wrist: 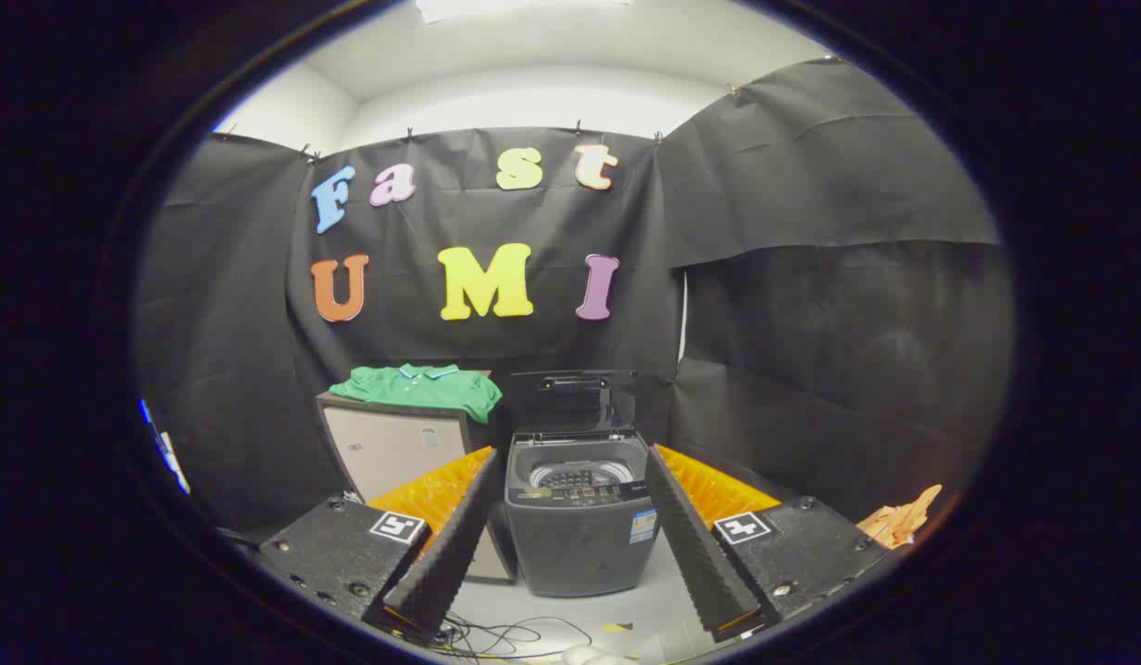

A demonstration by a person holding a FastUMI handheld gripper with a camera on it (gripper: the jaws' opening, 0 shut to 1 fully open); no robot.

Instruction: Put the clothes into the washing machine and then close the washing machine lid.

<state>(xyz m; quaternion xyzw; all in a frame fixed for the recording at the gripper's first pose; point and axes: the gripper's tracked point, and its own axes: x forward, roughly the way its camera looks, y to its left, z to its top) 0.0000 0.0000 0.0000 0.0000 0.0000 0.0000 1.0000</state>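
Gripper view, near to far. The gripper (575, 545) is held above the floor with its two fingers (450, 545) spread wide apart and nothing between the pads; it grips nothing. Each finger carries a ribbed inner face and a square marker (398, 527) on its base block. Below the fingers, at 6 o'clock, loose cables (496, 637) lie on the pale floor (570, 605). An orange scrap (898, 522) of unclear kind lies at about 4 o'clock, outside the right finger.

Framed between the fingers, just beyond their tips, stands the washing machine (579, 545), a dark top-loading unit. Its lid (570, 402) is raised upright at the rear, toward 12 o'clock, leaving the drum (575, 477) exposed; the drum looks empty of clothing. A control strip and a small label sit along the front rim.

At 10 o'clock from the machine, just beside it, stands a low pale cabinet (394, 453). The green shirt (422, 388) lies folded on the cabinet's top, collar toward the wall, one edge hanging over the side nearest the machine. The left finger overlaps the cabinet's lower corner in this view.

The path from the fingers to the machine's opening is unobstructed. Behind everything hangs the black cloth wall (810, 323), with a white ceiling above it.
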